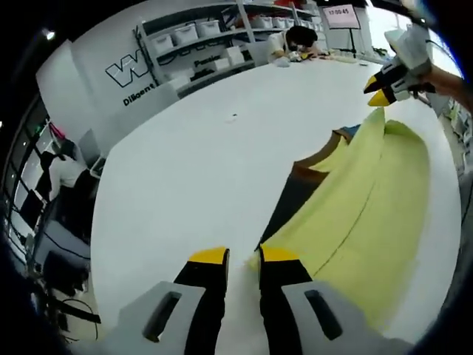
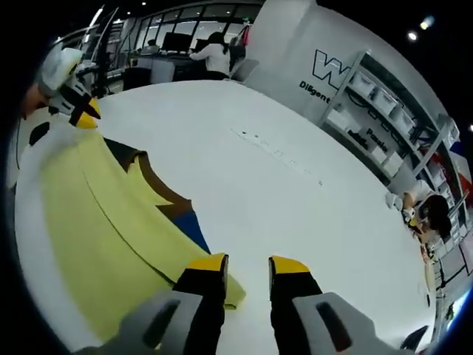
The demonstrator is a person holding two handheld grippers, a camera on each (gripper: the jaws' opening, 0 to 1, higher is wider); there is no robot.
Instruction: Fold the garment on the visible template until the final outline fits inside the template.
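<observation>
A pale yellow garment [image 1: 369, 200] lies folded into a long strip on the white table [image 1: 192, 163]. Under it shows a dark template [image 1: 292, 196] with an orange edge and a blue part. My left gripper [image 1: 244, 256] stands open at the near end, and the garment's corner touches the inner side of its right jaw. In the right gripper view the same garment [image 2: 96, 214] runs away to the left over the template [image 2: 174, 203]. My right gripper [image 2: 249, 264] is open, with the cloth's corner just under its left jaw. Each gripper shows at the far end of the other's view: right [image 1: 378, 90], left [image 2: 87, 115].
Shelves with white bins [image 1: 196, 33] line the far wall behind the table. A person [image 1: 299, 41] sits at the table's far edge. Another person [image 2: 211, 55] stands by desks beyond the table. Bare white table [image 2: 295, 185] spreads beside the garment.
</observation>
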